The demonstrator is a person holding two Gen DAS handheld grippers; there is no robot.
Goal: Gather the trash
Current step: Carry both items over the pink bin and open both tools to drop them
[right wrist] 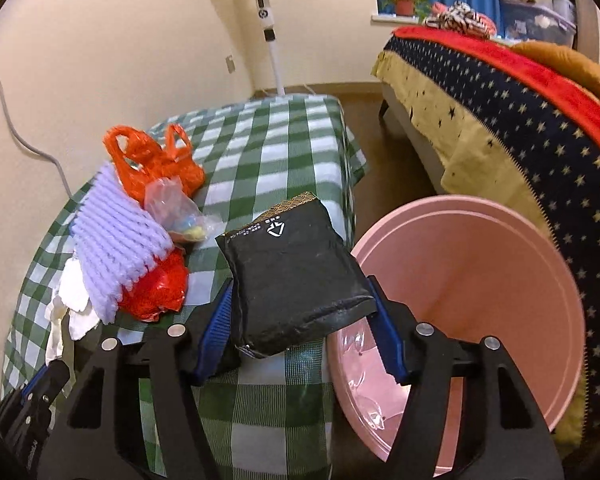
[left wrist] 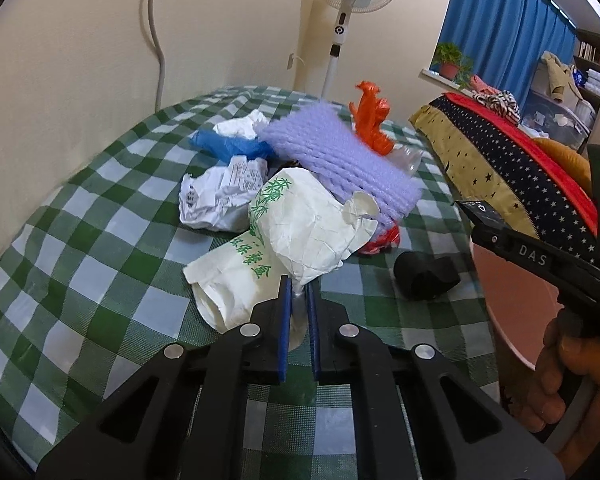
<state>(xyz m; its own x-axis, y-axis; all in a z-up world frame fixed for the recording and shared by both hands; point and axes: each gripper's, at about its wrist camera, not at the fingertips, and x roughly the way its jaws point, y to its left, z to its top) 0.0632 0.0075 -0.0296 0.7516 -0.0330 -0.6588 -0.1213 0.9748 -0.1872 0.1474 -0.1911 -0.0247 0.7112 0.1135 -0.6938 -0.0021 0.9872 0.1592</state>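
My left gripper (left wrist: 299, 284) is shut on the edge of a crumpled white paper bag with green print (left wrist: 284, 236), on the green checked tablecloth (left wrist: 100, 240). Behind it lie a crumpled receipt (left wrist: 220, 196), blue plastic (left wrist: 228, 144), a purple foam net (left wrist: 340, 160) and an orange plastic bag (left wrist: 372, 116). My right gripper (right wrist: 300, 308) is shut on a black packet (right wrist: 292, 264), held above the table edge beside the pink bin (right wrist: 480, 280). The right gripper also shows in the left wrist view (left wrist: 500, 232).
A black crumpled item (left wrist: 424, 276) lies on the cloth near the bin. A clear bag (right wrist: 176, 208) and red plastic (right wrist: 156, 288) lie by the foam net. A bed with a star-print cover (right wrist: 520, 128) stands right of the bin. A standing fan (right wrist: 268, 20) is behind the table.
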